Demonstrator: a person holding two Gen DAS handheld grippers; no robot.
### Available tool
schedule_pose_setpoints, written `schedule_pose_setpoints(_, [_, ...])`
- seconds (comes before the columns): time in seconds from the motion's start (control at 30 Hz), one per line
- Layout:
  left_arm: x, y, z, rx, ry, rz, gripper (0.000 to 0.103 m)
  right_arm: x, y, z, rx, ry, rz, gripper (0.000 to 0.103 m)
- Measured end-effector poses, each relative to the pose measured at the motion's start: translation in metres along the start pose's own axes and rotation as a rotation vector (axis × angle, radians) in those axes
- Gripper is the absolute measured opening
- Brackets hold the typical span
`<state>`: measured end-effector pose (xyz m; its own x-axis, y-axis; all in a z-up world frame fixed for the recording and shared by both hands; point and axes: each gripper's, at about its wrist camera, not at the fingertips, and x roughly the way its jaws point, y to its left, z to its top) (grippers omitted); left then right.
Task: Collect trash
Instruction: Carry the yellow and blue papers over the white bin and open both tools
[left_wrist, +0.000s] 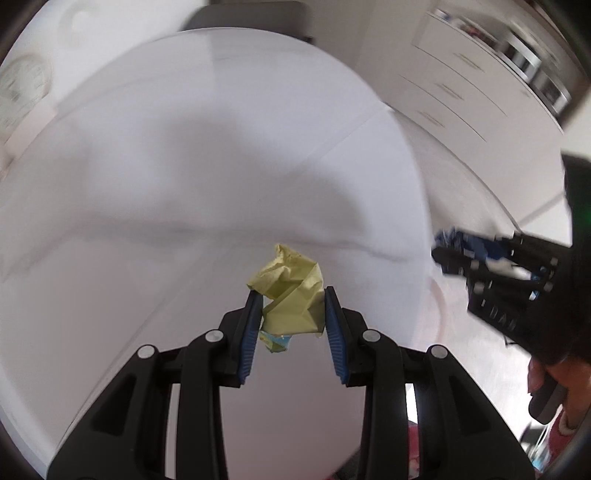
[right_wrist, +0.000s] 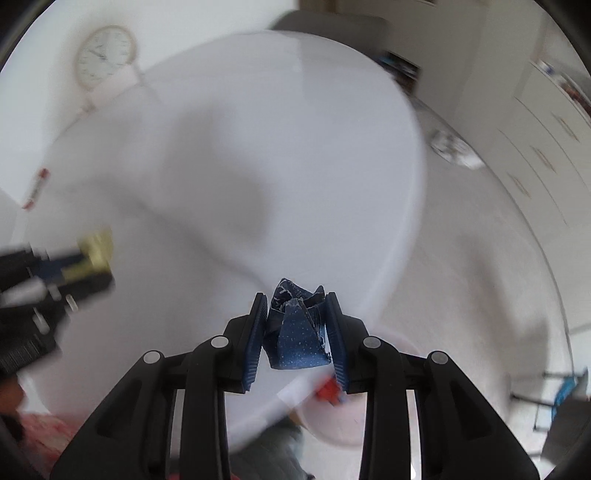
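My left gripper (left_wrist: 291, 295) is shut on a crumpled yellow paper (left_wrist: 290, 295) and holds it above the white round table (left_wrist: 184, 166). My right gripper (right_wrist: 295, 301) is shut on a crumpled blue dotted wrapper (right_wrist: 297, 332) near the table's right edge. The right gripper also shows at the right of the left wrist view (left_wrist: 454, 254) with the blue wrapper (left_wrist: 452, 238). The left gripper shows blurred at the left of the right wrist view (right_wrist: 99, 258) with the yellow paper (right_wrist: 96, 247).
A pale pink bin (right_wrist: 332, 417) with red trash (right_wrist: 328, 389) inside sits on the floor below the right gripper. A clock (right_wrist: 105, 55) hangs on the wall. White drawers (left_wrist: 461, 85) stand at the right. A chair (right_wrist: 332, 22) is behind the table.
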<state>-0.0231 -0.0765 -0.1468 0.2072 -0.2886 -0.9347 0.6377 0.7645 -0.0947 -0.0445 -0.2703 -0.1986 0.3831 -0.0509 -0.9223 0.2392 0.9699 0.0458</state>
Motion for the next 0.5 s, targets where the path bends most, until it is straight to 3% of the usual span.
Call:
schedule_pose_setpoints(0.27, [0.026,-0.074,0.005,0.168,0.078,-0.049,0.033,0.059,-0.074,-0.084,0.171,0.132,-0.05,0.032])
schedule_pose_setpoints(0.5, [0.04,-0.11,0.01,0.246,0.119,-0.028,0.033,0.113,-0.095,-0.113,0.22,0.195,-0.017,0.033])
